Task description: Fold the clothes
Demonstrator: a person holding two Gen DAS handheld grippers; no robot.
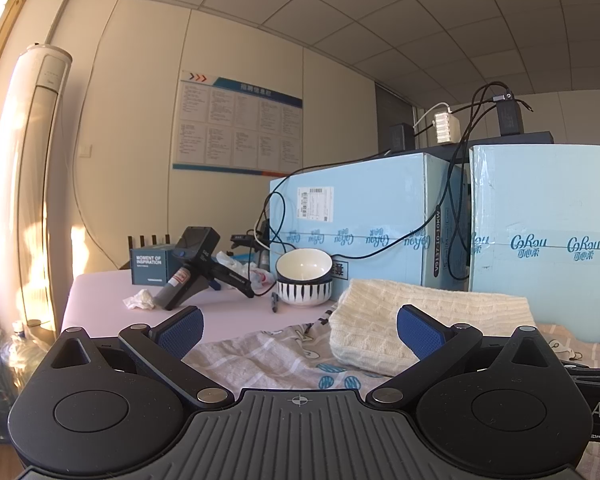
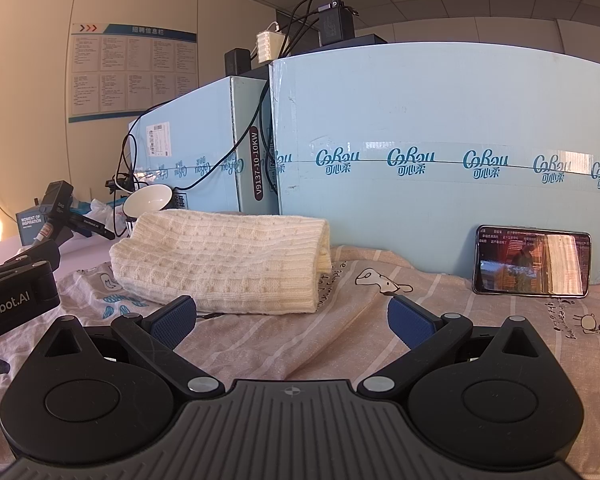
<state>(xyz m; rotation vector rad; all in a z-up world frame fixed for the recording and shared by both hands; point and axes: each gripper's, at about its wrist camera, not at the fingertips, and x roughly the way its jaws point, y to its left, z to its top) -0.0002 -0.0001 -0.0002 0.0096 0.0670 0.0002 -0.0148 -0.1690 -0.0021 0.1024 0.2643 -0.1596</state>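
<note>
Right wrist view showed a cream knit sweater (image 2: 224, 258) already folded at centre frame on the patterned cloth (image 2: 340, 320), while right gripper (image 2: 292, 320) and left gripper (image 1: 300, 330) stood spread and empty, so folding looked largely done.

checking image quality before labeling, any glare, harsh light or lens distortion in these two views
Left wrist view: warm sunlight blows out the air conditioner and the wall at left; fisheye bends the ceiling. Right wrist view: glare streaks the phone screen, the blue box bulges; the cream sweater is sharp.
</note>
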